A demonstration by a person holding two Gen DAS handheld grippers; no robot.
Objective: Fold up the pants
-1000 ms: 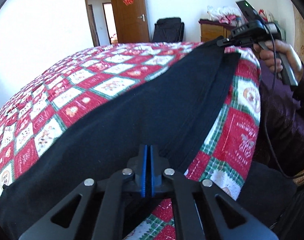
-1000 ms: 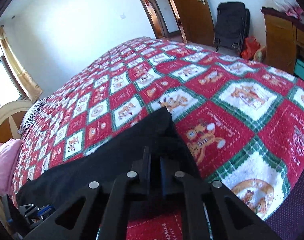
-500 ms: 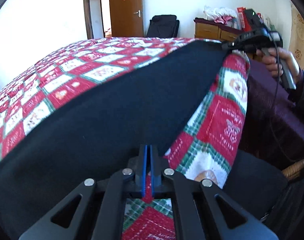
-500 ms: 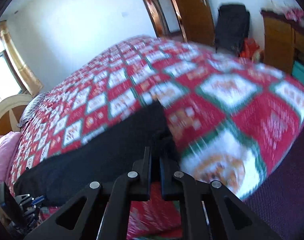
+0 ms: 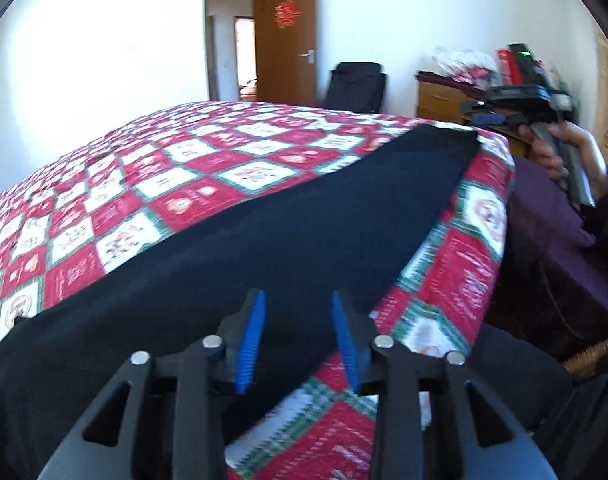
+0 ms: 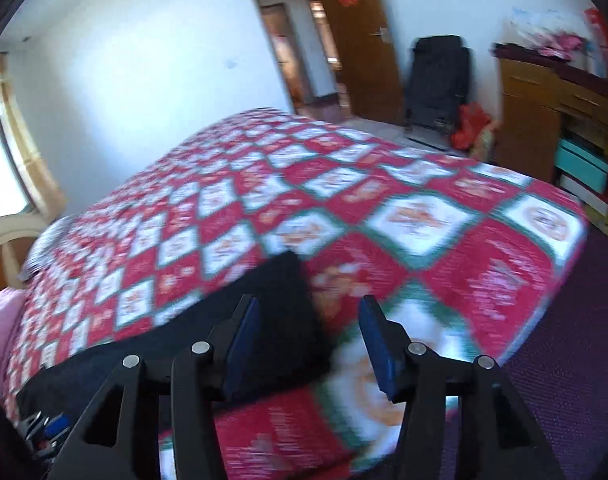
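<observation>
Pants (image 5: 263,240) lay flat along the near edge of the quilt (image 5: 207,196), a long dark band folded lengthwise, smooth, no bunching we could see. We had both ends released: left gripper (image 5: 297,340) hung with its blue fingers (image 5: 249,344) spread and empty over one end, right gripper (image 6: 308,344) likewise wide apart and empty just above the other end (image 6: 279,300). We judged the lengthwise fold was done. Next, we reckoned, one end needed pinching through both layers and carrying across to meet the other, edges square.
</observation>
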